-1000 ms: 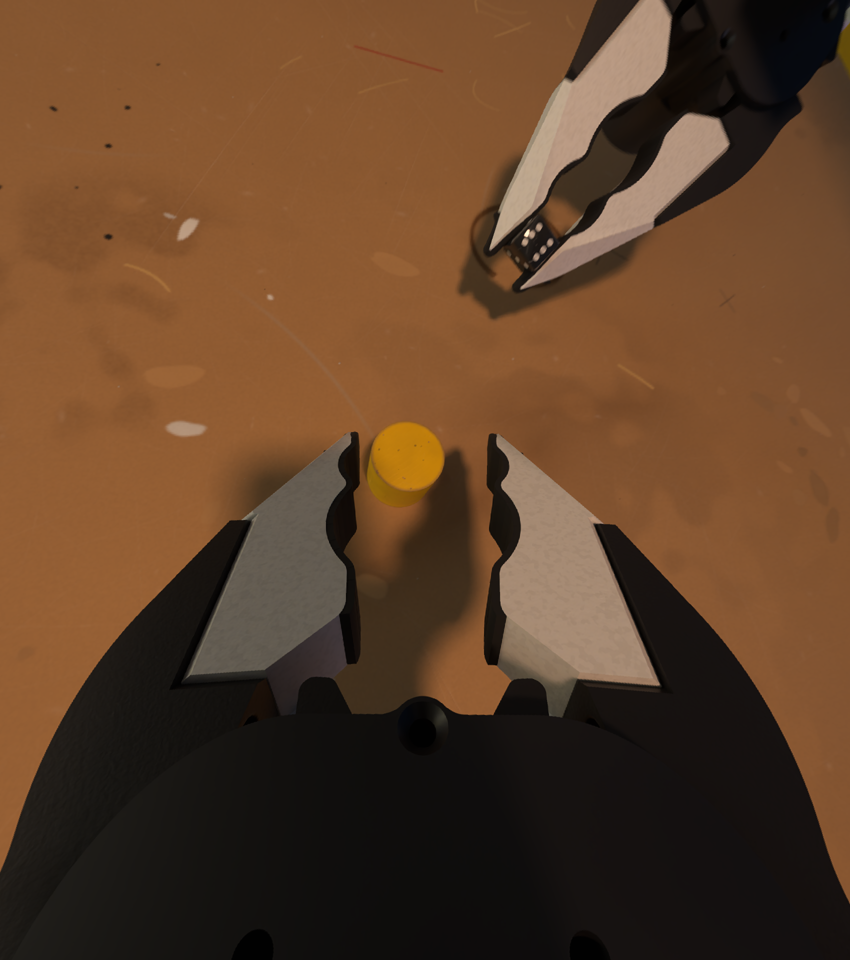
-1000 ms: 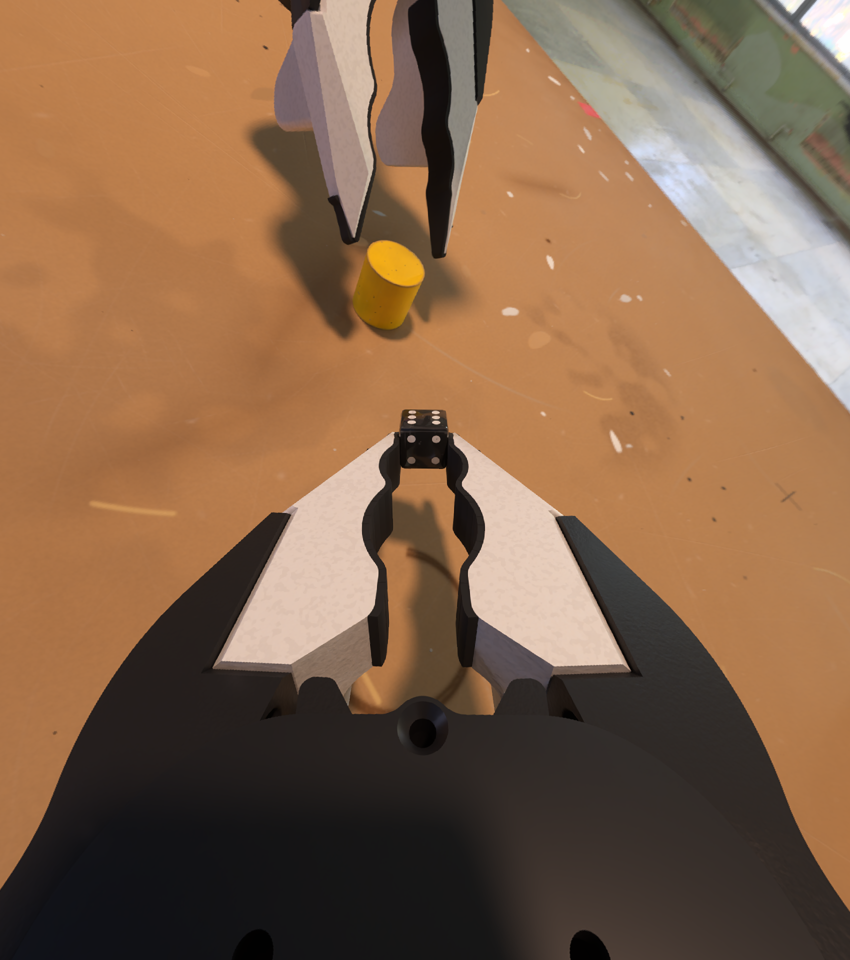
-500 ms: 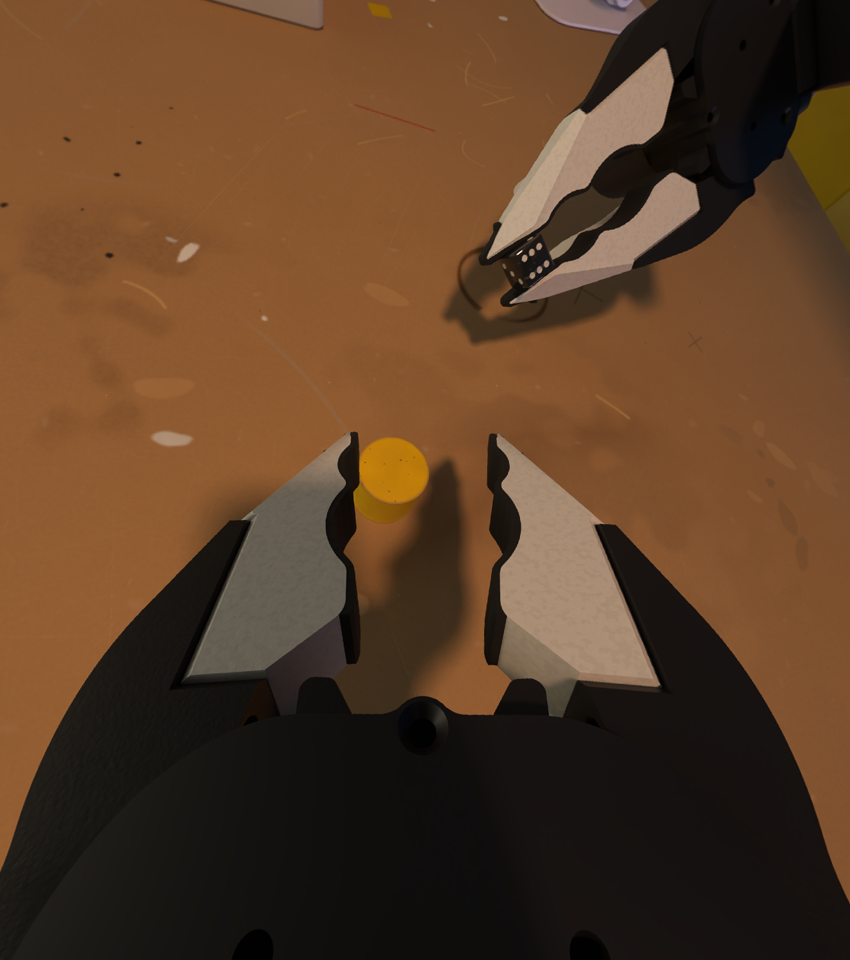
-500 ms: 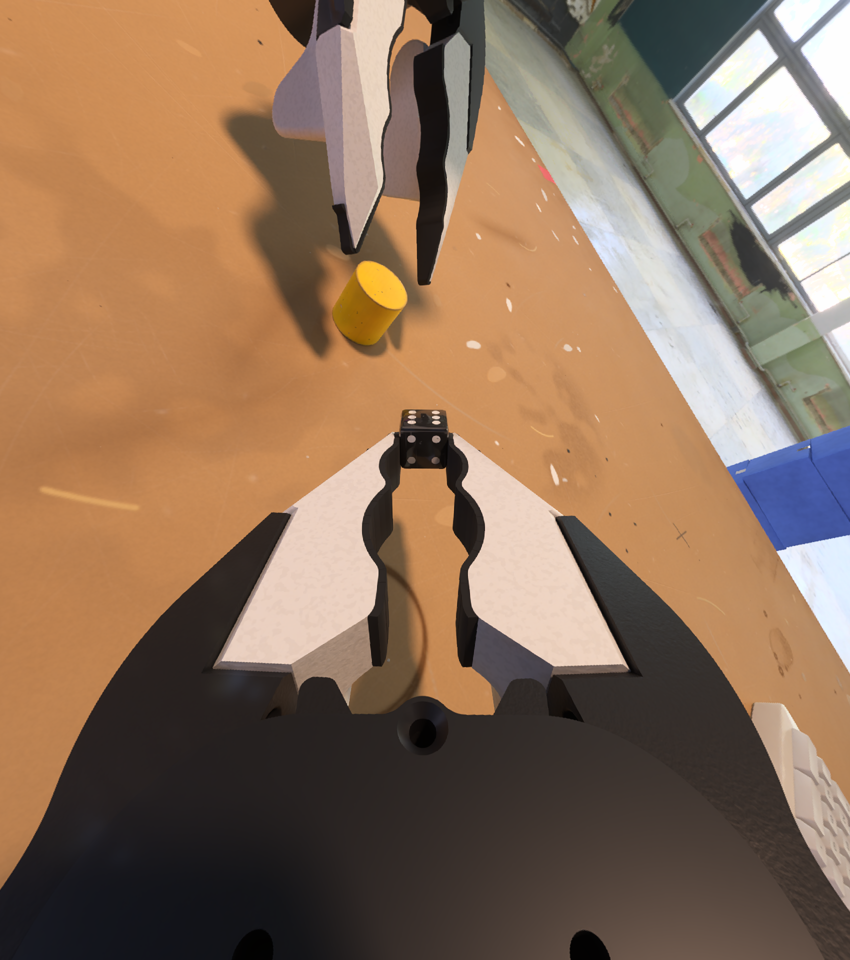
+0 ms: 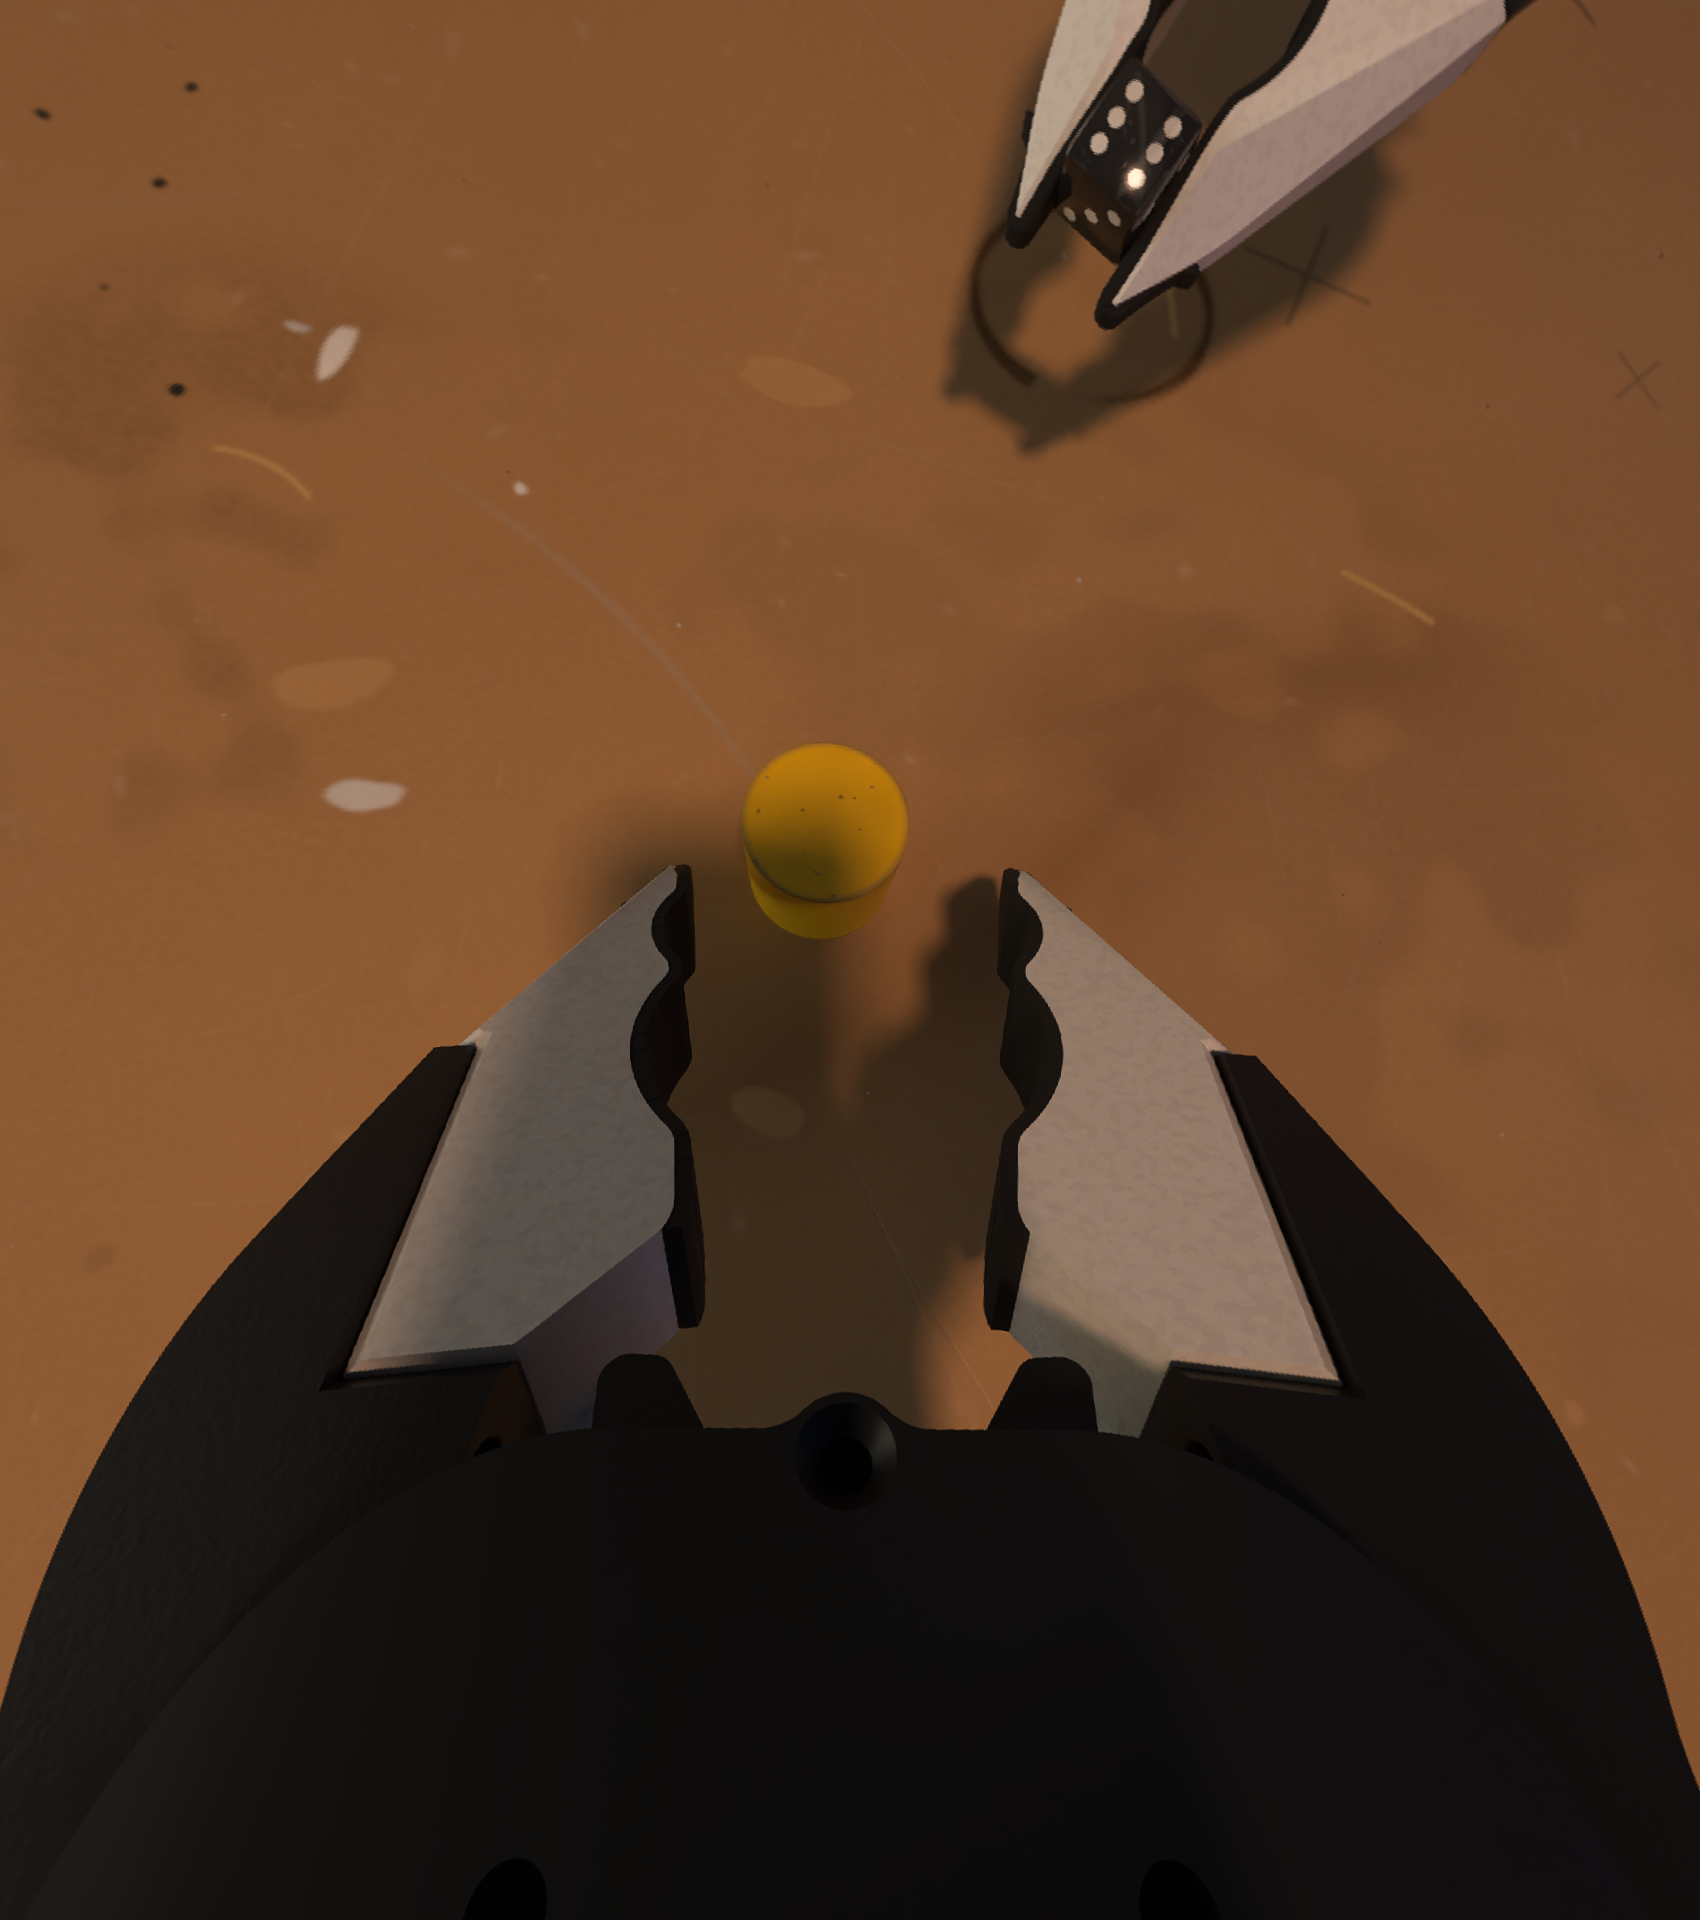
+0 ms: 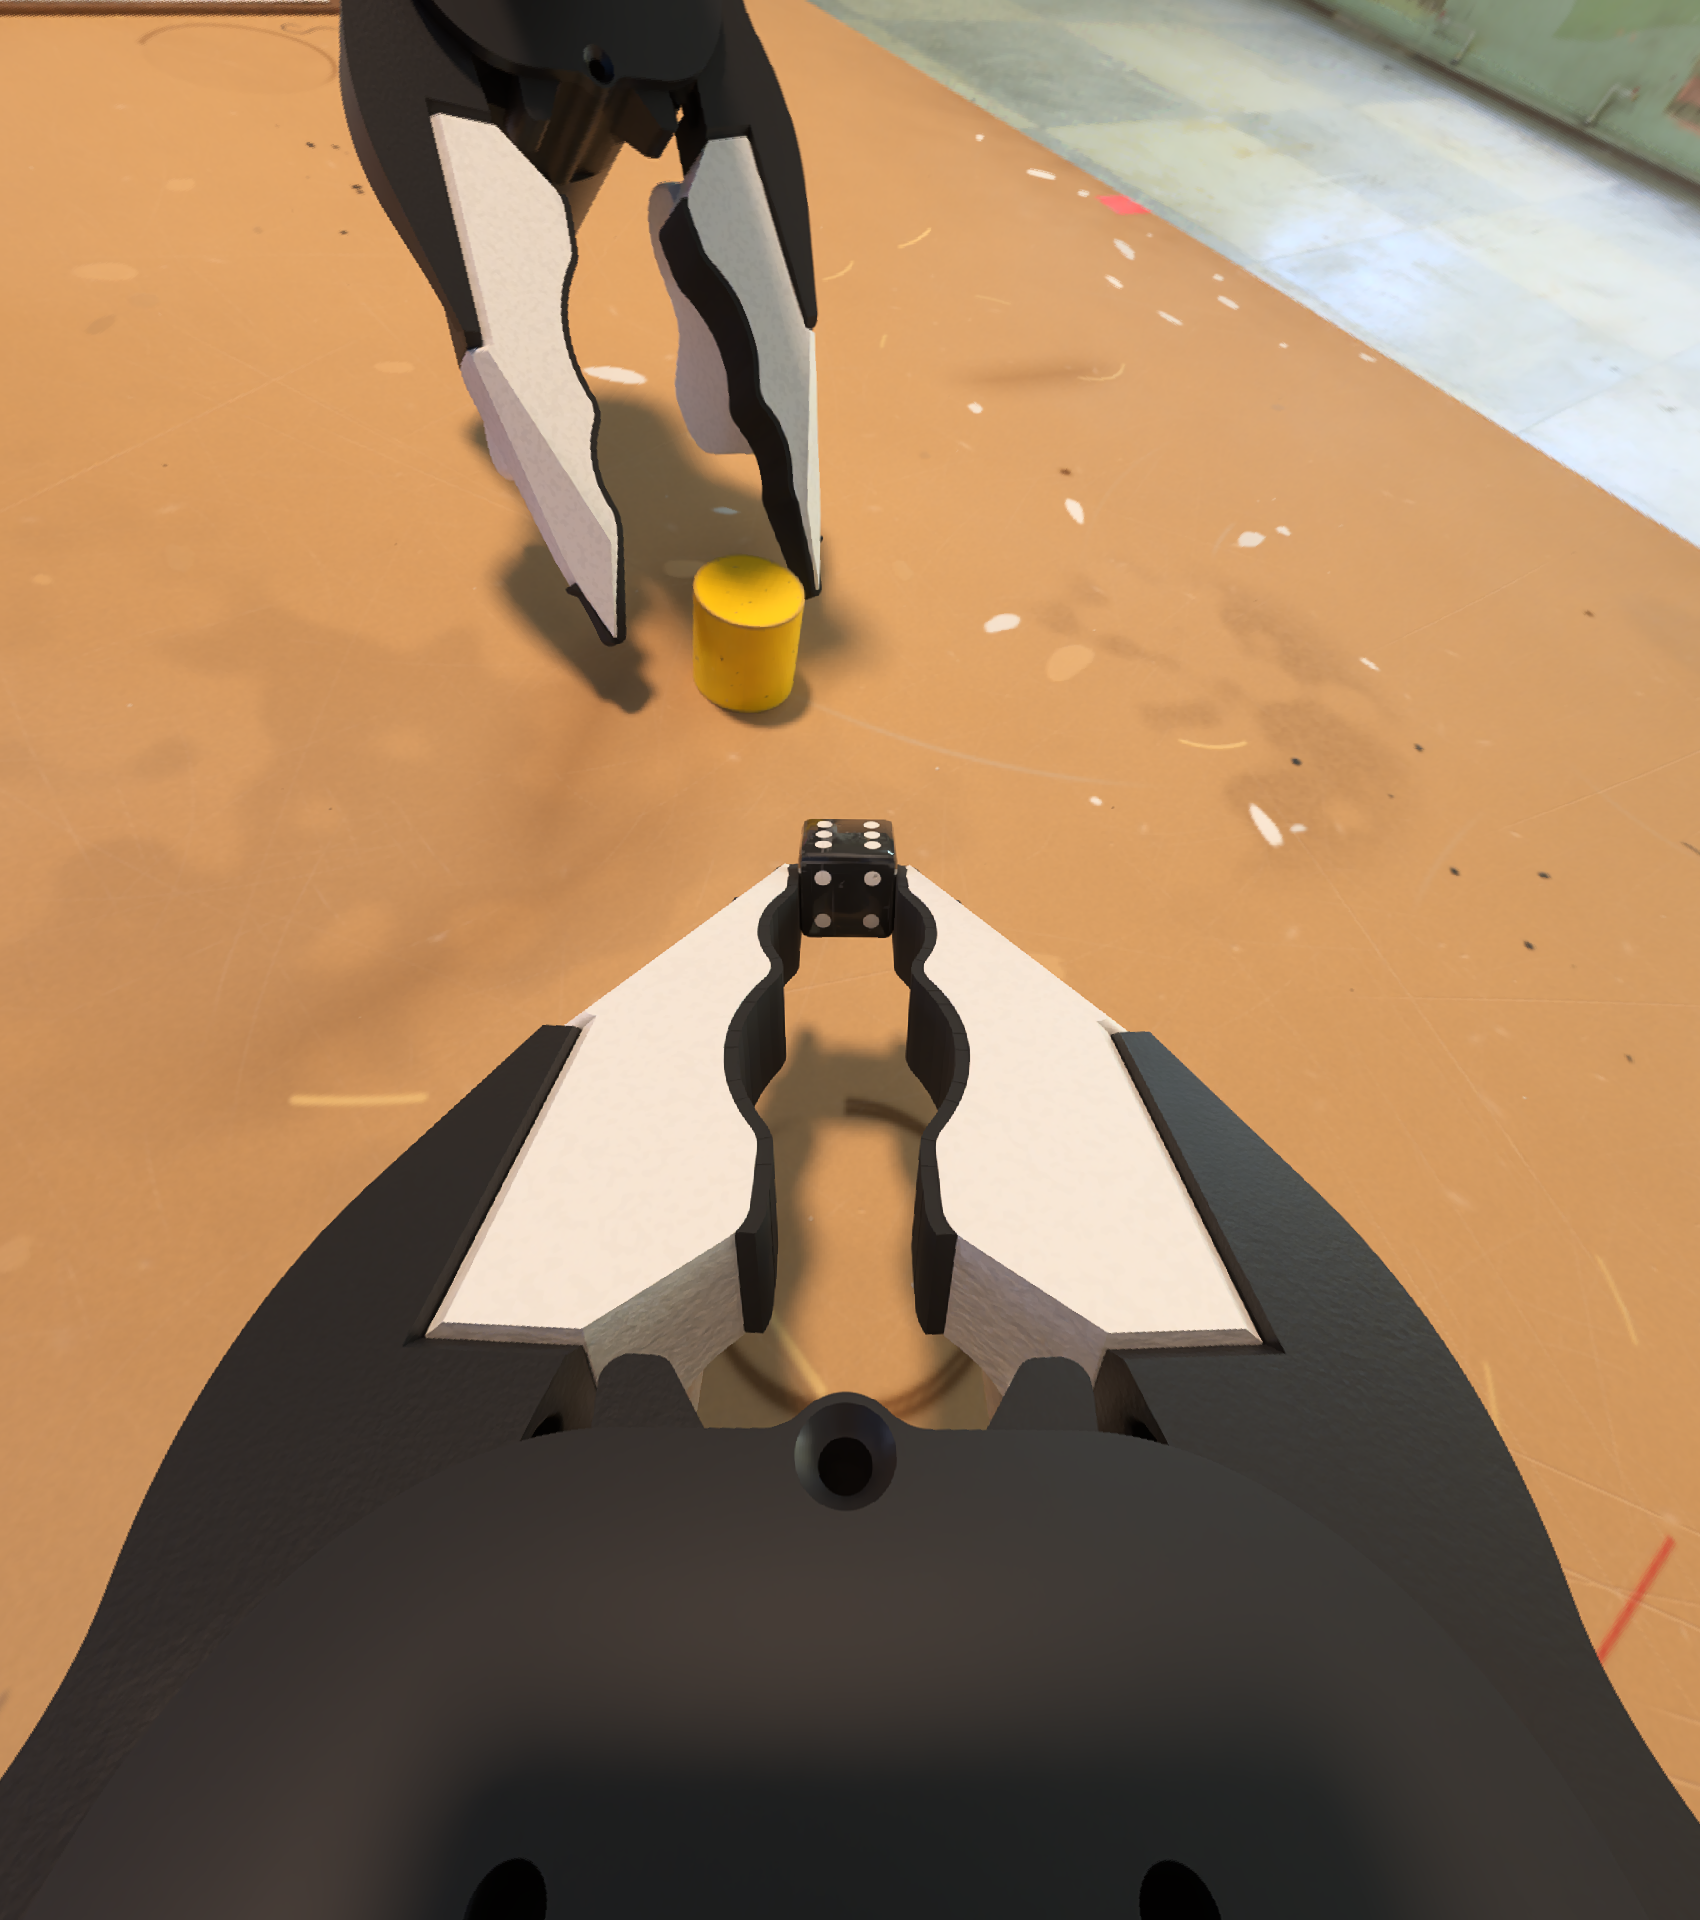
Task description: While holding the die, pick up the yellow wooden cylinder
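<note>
The yellow wooden cylinder (image 5: 823, 840) stands upright on the brown table, just ahead of my left gripper's (image 5: 846, 883) tips and a little left of its centre line. My left gripper is open and empty, its tips low near the table. In the right wrist view the cylinder (image 6: 747, 634) stands between and just in front of the left gripper's (image 6: 711, 608) tips. My right gripper (image 6: 846, 878) is shut on a black die (image 6: 846, 878) with white pips, held at its fingertips above the table. The die (image 5: 1121, 156) and right gripper (image 5: 1085, 270) also show at the left wrist view's top right.
The brown table (image 6: 202, 831) bears paint flecks, scratches and a dark ring mark (image 5: 1085, 322) under the right gripper. Its edge (image 6: 1345, 395) runs diagonally at the right wrist view's upper right, with pale floor (image 6: 1448, 187) beyond.
My left gripper has tilted down and lowered toward the table. The cylinder now lies ahead of the tips, more centred. My right gripper has shifted, still holding the die.
</note>
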`<move>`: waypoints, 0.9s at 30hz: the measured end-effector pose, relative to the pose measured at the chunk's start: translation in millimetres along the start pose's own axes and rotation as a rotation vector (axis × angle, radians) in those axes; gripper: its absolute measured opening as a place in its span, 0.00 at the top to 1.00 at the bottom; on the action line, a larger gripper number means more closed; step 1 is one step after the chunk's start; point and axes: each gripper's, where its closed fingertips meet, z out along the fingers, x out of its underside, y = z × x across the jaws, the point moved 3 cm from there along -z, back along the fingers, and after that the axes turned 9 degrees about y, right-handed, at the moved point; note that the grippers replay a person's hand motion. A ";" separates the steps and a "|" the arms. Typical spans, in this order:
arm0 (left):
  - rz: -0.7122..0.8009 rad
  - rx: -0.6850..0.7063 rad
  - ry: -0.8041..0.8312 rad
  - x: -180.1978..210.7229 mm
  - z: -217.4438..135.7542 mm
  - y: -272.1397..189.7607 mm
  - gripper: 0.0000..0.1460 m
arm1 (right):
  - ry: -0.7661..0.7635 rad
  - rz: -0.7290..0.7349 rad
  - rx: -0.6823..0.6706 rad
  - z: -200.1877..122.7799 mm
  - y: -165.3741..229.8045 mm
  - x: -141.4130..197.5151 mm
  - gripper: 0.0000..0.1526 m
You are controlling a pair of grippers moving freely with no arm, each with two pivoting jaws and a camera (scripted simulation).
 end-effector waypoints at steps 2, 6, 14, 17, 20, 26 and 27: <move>0.013 0.014 0.013 0.2 3.1 -2.2 0.59 | 0.009 0.001 -0.014 1.3 1.6 1.2 0.89; 0.019 0.024 0.016 -0.5 5.8 -2.4 0.62 | -0.010 0.018 -0.049 0.9 5.0 -1.1 0.89; -0.017 0.071 0.025 0.0 8.8 4.6 0.67 | -0.010 0.029 -0.042 1.1 3.2 -0.6 0.89; -0.048 0.083 0.024 -1.2 11.3 7.1 0.73 | 0.001 0.032 -0.036 2.2 2.4 1.4 0.89; -0.070 0.062 0.019 -1.6 9.8 9.2 0.77 | 0.015 0.057 -0.035 3.5 0.9 3.9 0.89; -0.141 0.000 -0.052 -11.1 -11.4 6.5 0.77 | 0.065 0.117 -0.033 6.9 -2.0 11.8 0.89; -0.157 0.003 -0.088 -18.3 -15.8 2.8 0.77 | 0.072 0.131 -0.035 7.8 -2.1 12.6 0.89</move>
